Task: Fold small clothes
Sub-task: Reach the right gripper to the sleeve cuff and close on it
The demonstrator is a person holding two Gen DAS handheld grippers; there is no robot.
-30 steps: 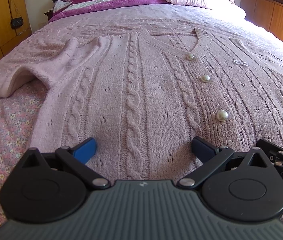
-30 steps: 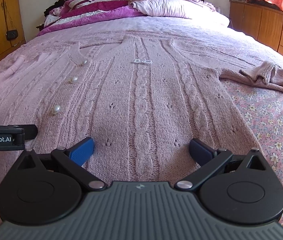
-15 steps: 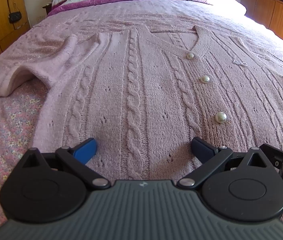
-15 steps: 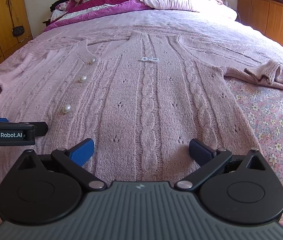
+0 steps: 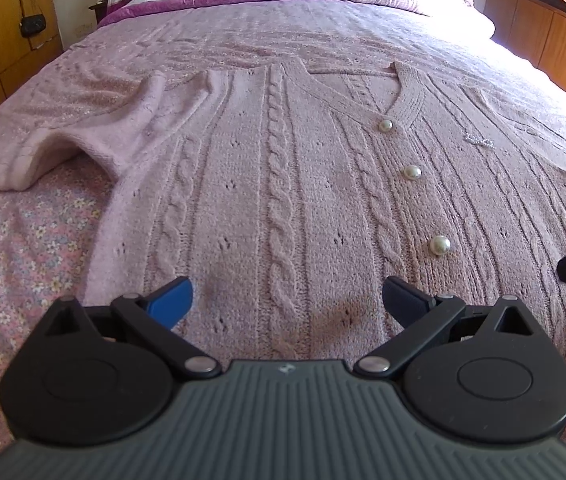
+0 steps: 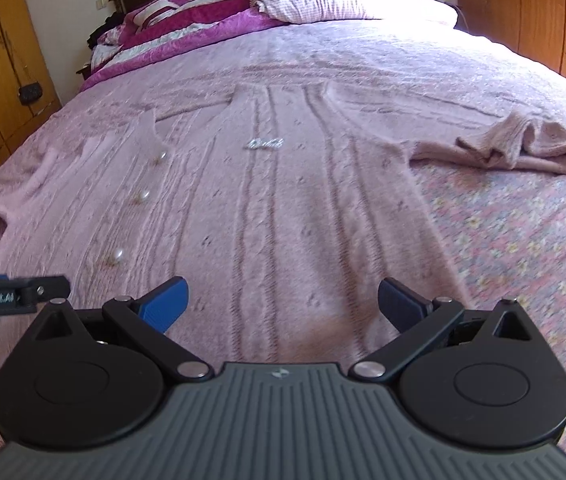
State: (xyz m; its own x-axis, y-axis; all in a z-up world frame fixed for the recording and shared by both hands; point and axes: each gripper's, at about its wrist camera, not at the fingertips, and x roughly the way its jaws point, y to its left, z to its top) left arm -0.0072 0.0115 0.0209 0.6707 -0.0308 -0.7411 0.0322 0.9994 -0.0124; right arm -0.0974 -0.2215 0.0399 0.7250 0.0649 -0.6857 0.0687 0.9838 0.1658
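The bed (image 5: 43, 240) carries a pink cardigan (image 5: 283, 200) laid flat, front up. Left gripper (image 5: 287, 300) and right gripper (image 6: 281, 300) hover over its hem, jaws spread, holding nothing. Three pearl buttons (image 5: 412, 172) line the front.

Pillow (image 6: 347, 0) at bedhead – small black bag (image 5: 33, 26) hangs on wardrobe (image 5: 7, 20).

Big bed (image 5: 23, 248) with a pink floral sheet, pink cable-knit cardigan (image 5: 283, 184) spread flat right on it, sleeves out sideways. Pillows (image 6: 347, 0) and a magenta quilt (image 6: 187, 28) piled at the headboard end.
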